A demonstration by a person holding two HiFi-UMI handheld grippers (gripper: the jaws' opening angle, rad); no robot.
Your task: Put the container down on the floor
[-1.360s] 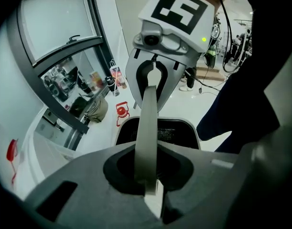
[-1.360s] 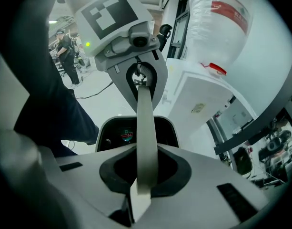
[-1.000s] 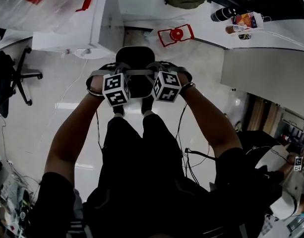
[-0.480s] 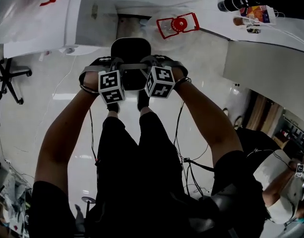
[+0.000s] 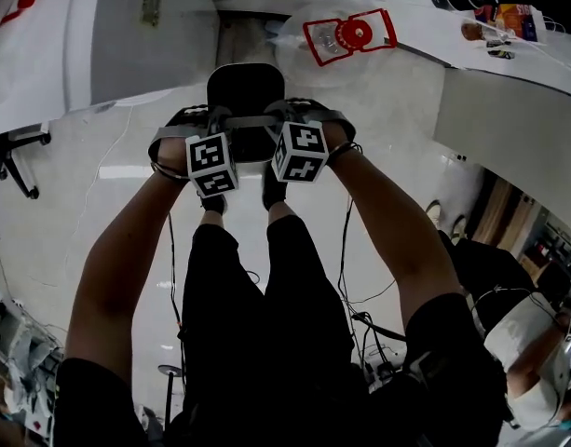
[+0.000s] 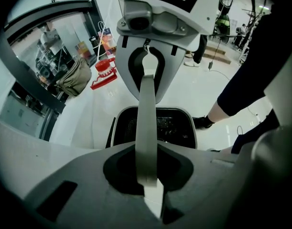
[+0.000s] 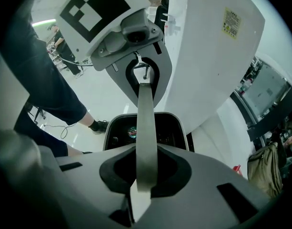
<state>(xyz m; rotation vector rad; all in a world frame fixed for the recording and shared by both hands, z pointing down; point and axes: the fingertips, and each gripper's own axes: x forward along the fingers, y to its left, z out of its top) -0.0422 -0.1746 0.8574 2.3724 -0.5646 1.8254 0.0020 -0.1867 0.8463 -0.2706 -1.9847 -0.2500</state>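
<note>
Glossy white floor (image 5: pixel 89 222), ceiling lights mirrored in it. Thin cables (image 5: pixel 346 277) trail across it by the person's legs.

Room: a white cabinet (image 5: pixel 127 35) at upper left, a chair (image 5: pixel 10 152) at the left edge, and a red frame (image 5: pixel 350 35) lying on the floor ahead. An olive bag (image 6: pixel 74 78) slumps by a glass partition.

Black container (image 5: pixel 245 96), open top, hangs by its grey handle (image 5: pixel 250 121) just ahead of the shoes (image 5: pixel 272 190). Left gripper (image 5: pixel 206 147) and right gripper (image 5: pixel 304 142) face each other, close together. Each has its jaws clamped on that handle, which runs straight through both notches.

Whether the base touches the floor is hard to judge from above; it looks slightly clear.
</note>
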